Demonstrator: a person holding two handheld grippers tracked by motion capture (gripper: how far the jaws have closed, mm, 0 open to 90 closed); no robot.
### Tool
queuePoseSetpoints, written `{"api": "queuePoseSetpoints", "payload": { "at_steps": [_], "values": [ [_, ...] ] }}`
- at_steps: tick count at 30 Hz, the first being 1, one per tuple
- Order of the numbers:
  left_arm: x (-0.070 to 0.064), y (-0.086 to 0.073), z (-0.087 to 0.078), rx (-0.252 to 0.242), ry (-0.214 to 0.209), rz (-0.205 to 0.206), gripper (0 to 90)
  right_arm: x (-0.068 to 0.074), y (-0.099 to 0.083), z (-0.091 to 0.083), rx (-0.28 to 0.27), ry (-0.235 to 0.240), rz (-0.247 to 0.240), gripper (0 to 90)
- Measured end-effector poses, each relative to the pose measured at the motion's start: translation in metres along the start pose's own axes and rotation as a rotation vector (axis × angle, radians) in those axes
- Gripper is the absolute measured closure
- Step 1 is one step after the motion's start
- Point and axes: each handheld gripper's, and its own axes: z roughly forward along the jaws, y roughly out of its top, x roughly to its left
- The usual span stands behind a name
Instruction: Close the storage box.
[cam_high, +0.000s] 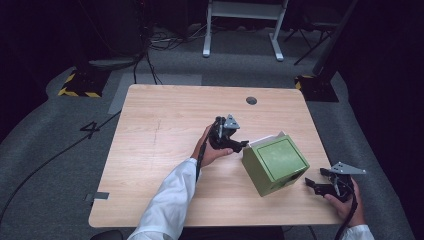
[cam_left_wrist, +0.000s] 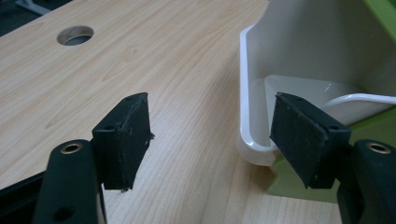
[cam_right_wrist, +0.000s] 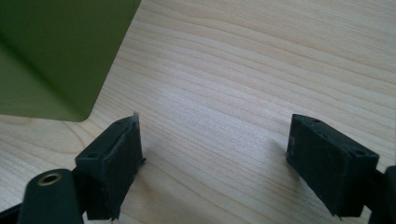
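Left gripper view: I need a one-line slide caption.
Open left gripper straddling the white drawer edge of a green box on a wooden table.

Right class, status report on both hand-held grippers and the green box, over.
Left hand-held gripper open, at green box's white inner edge. Right hand-held gripper open, beside box, apart. Nothing in the way.

The high view looks forward and down from above the person's side, taking in the whole wooden table (cam_high: 165, 145) and the floor beyond. Each gripper view sits low and close over the tabletop, looking along its own jaws. All three share the green box (cam_high: 276, 164).
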Motion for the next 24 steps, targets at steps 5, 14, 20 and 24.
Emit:
{"api": "queuePoseSetpoints", "payload": {
  "at_steps": [5,14,20,24],
  "values": [
    [-0.005,0.001,0.0,0.004,-0.008,0.026,28.0,0.0,0.0,0.0,0.0,0.0,0.001,18.1],
    [-0.009,0.002,0.0,0.011,-0.009,0.045,28.1,0.0,0.0,0.0,0.0,-0.002,0.003,18.0],
    [-0.008,0.005,-0.004,0.034,0.009,0.066,23.4,0.0,0.0,0.0,0.001,-0.002,0.004,18.0],
    [-0.004,0.008,-0.01,0.043,0.027,0.077,20.7,0.0,0.0,0.0,0.001,-0.001,0.004,18.0]
  ]
}}
